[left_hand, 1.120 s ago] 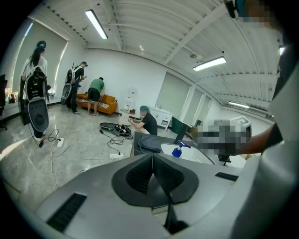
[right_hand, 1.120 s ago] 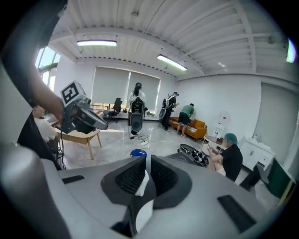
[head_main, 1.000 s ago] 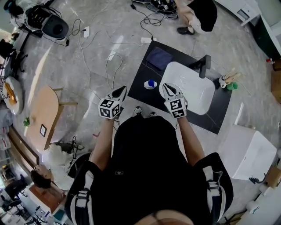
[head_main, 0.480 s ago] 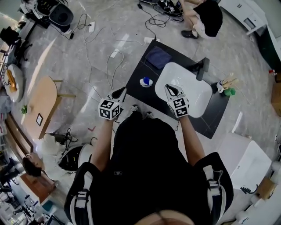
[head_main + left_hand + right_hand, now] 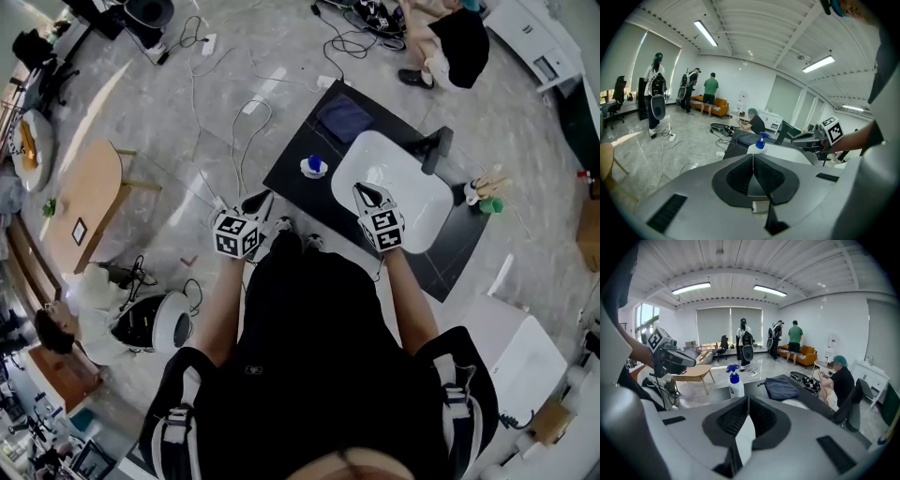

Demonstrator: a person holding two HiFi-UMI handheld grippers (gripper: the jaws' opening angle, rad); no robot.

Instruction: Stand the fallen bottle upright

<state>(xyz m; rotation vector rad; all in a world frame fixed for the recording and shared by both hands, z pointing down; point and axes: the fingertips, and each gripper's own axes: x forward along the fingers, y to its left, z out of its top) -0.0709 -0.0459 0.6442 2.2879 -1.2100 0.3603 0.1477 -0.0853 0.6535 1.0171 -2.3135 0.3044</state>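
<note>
A white spray bottle with a blue top stands upright on the black counter, left of the white sink. It also shows in the left gripper view, bottle, and in the right gripper view, bottle. My left gripper hangs shut and empty near the counter's near left edge, short of the bottle. Over the sink's near rim my right gripper has its jaws drawn together within the last second, with nothing between them. The left gripper view also catches the right gripper at its right side.
A white sink with a black tap fills the counter's right half. A dark blue cloth lies at the far end and a cup of utensils at the right. Cables cross the floor; a wooden table stands left.
The head view has swung, so the floor and counter have slid across the picture. Both grippers have drifted a little along the counter's near edge. The bottle stands as before.
</note>
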